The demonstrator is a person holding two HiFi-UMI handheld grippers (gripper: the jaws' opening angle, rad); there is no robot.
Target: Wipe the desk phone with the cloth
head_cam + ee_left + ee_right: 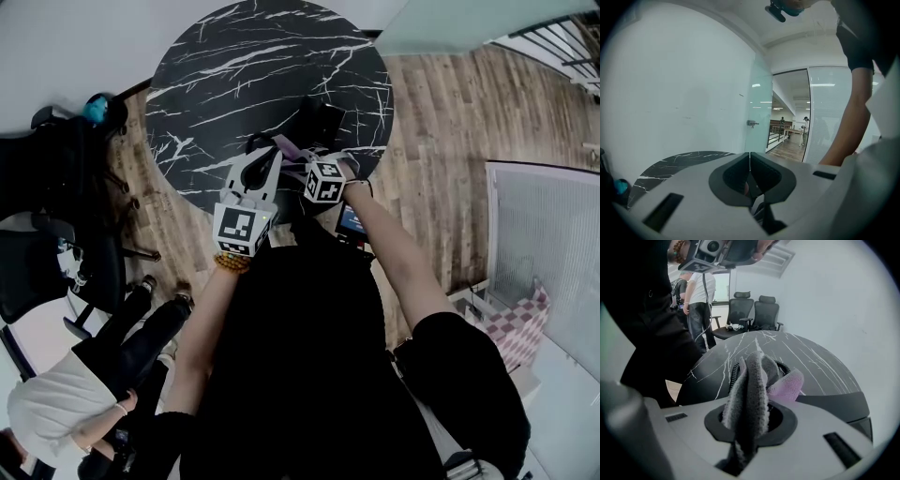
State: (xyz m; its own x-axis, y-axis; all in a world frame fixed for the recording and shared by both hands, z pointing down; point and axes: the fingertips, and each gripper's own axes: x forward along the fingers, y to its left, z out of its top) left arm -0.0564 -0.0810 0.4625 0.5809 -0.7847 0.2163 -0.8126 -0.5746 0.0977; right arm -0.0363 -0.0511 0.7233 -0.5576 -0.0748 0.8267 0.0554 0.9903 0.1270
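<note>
A round black surface [272,75] veined with white stands on a wooden plank floor [441,122]. To its left are black office chairs [52,187], and a teal object [96,111] sits at the top of one. At the near left, a bystander in a white top [52,408] and dark trousers is just beside the chairs. A frosted glass panel [548,262] stands at the right, with a pink-and-white chequered piece [517,328] near its foot. A black railing [553,42] runs at the far right. A white wall [75,47] rises on the far left.

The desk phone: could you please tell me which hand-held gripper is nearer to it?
Right. The right hand-held gripper, shut on the cloth, sits at the desk phone; the left hand-held gripper is off to its left.
</note>
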